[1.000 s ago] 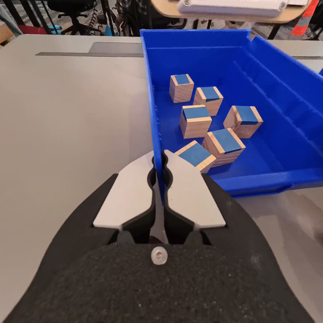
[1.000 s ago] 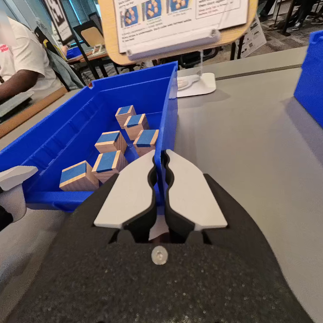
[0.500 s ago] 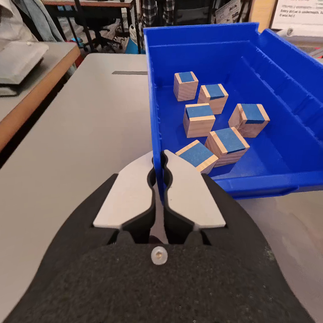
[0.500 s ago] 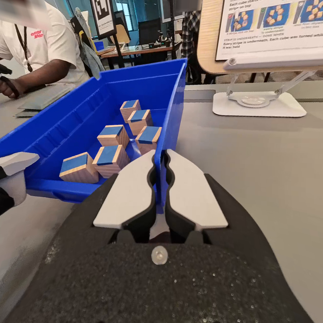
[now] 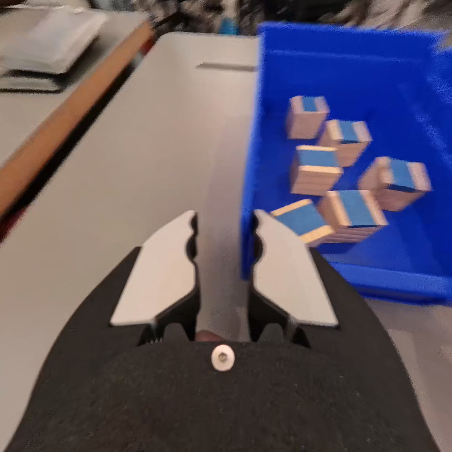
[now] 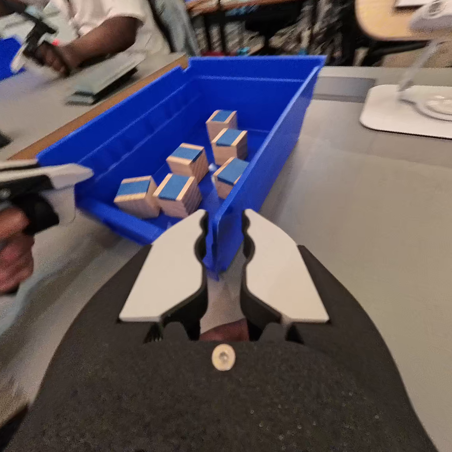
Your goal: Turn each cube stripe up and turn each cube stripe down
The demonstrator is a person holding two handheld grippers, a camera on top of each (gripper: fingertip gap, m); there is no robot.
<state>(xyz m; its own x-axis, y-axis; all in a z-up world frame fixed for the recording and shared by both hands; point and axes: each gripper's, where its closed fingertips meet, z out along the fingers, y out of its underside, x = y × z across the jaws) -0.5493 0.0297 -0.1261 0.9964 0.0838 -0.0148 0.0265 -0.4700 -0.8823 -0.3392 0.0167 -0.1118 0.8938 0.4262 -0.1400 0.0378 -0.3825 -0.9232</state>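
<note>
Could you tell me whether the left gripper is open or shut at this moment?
Open. The left gripper shows a clear gap between its fingertips, with grey table visible through it and nothing held.

This looks like a shared office or lab workroom set up for data collection. The work happens on a plain grey surface (image 5: 137, 171) of the office-desk kind, with a wood-edged desk (image 5: 73, 102) standing just beside it. On that neighbouring desk lies a closed laptop or flat stack (image 6: 105, 78), and a person in a white shirt (image 6: 102, 27) sits there holding a device. A blue plastic storage bin (image 6: 281, 151) of the parts-sorting sort holds wooden cubes (image 6: 186, 159). To the right stands a white stand (image 6: 403, 110) carrying a rounded wooden board (image 6: 381, 19). Chair and table legs crowd the blurred background.
</note>
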